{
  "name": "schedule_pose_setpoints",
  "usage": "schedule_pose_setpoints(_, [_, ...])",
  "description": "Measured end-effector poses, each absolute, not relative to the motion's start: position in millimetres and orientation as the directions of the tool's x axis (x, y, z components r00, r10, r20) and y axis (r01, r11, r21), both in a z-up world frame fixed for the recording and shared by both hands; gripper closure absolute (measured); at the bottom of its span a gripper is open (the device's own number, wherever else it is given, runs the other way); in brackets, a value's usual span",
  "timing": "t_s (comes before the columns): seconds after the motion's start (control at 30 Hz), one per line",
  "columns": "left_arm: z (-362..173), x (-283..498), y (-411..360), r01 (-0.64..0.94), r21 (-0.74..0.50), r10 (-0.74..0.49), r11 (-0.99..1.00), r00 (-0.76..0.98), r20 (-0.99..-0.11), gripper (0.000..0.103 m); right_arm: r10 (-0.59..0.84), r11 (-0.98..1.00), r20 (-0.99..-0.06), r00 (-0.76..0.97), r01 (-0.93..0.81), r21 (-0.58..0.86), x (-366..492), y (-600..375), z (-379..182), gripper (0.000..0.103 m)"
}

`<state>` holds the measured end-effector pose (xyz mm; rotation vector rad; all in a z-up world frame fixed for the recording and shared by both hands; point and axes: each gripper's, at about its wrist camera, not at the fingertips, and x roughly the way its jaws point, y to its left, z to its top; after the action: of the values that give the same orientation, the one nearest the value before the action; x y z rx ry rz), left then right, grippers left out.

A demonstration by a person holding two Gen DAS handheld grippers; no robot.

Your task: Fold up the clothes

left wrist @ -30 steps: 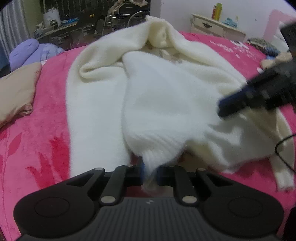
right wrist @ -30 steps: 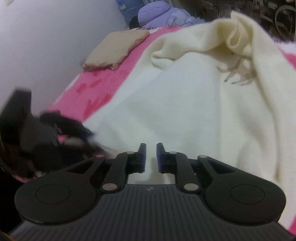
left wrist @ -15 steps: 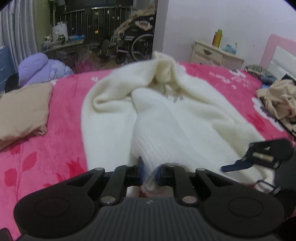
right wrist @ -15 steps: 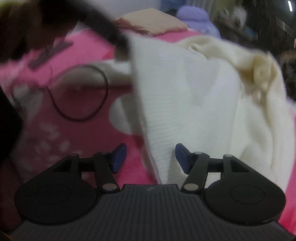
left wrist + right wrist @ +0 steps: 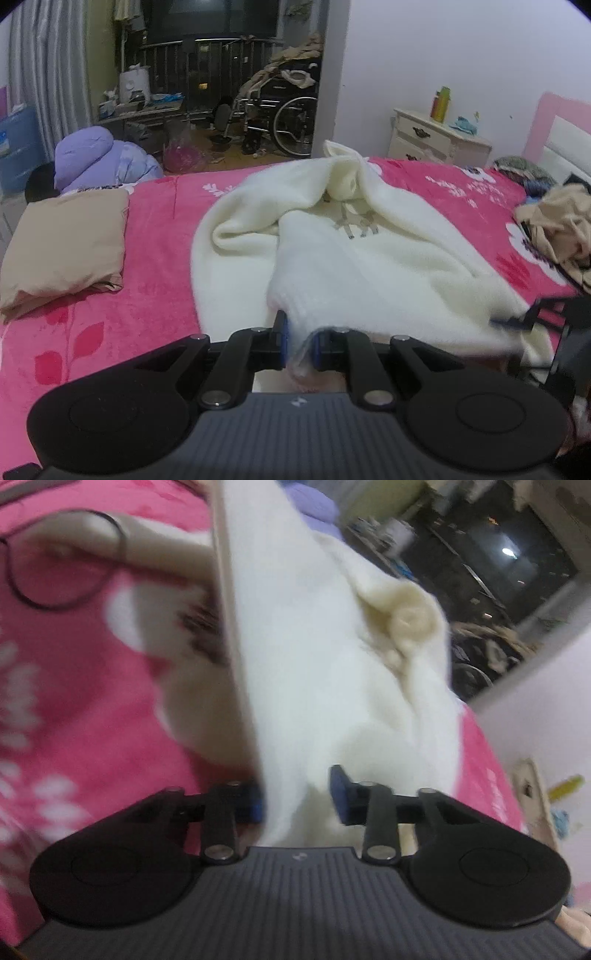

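Note:
A cream knitted sweater (image 5: 369,266) lies rumpled on the pink bed blanket (image 5: 110,332). My left gripper (image 5: 299,339) is shut on its ribbed hem, holding that edge up off the bed. In the left wrist view my right gripper (image 5: 517,317) shows at the far right, against the sweater's right edge. In the blurred right wrist view the sweater (image 5: 325,664) stretches away from my right gripper (image 5: 297,801), which stands open. A fold of fabric hangs between its blue fingertips (image 5: 340,797) and touches the left one.
A tan pillow (image 5: 66,243) lies at the bed's left, with a purple duvet (image 5: 99,158) beyond it. A beige clothes pile (image 5: 557,229) sits at the right. A nightstand (image 5: 436,140) and wheelchair (image 5: 288,110) stand behind. A black cable loop (image 5: 66,561) lies on the blanket.
My right gripper went from shut to open and swung round to the sweater's right edge, with fabric now between its fingers. My left gripper kept its hold and drew the hem up and back.

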<state>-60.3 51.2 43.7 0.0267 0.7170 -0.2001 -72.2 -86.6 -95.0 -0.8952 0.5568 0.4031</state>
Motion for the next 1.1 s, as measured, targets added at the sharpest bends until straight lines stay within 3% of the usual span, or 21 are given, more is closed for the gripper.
schedule_pose_setpoints(0.07, [43,-68,45,0.245,0.028,-0.168,0.969,0.739,-0.653,0.091,0.083,0.543,-0.553,0.829,-0.503,-0.673,-69,-92,-88,0.095])
schedule_pose_setpoints(0.17, [43,-84,39,0.358,0.142,-0.185,0.923,0.735,-0.652,0.091,0.082,0.556,-0.516,0.853,-0.469,-0.686,-54,-101,-60,0.097])
schedule_pose_setpoints(0.3, [47,-108,33,0.528,0.238,-0.254,0.815,0.696,-0.672,0.091,0.156,0.647,-0.609,0.778,-0.546,-0.532,-25,-126,-6,0.098])
schedule_pose_setpoints(0.43, [44,-129,28,0.665,0.318,-0.293,0.676,0.638,-0.712,0.092,0.280,0.602,-0.726,0.629,-0.703,-0.377,-19,-145,28,0.099])
schedule_pose_setpoints(0.67, [37,-140,27,0.819,0.246,-0.352,0.519,0.467,-0.811,0.093,0.286,0.451,-0.879,0.381,-0.863,-0.227,-43,-149,15,0.100])
schedule_pose_setpoints(1.1, [13,-147,32,0.912,0.118,-0.359,0.394,0.271,-0.893,0.093,0.257,0.325,-0.960,0.113,-0.945,-0.025,-59,-153,-13,0.099])
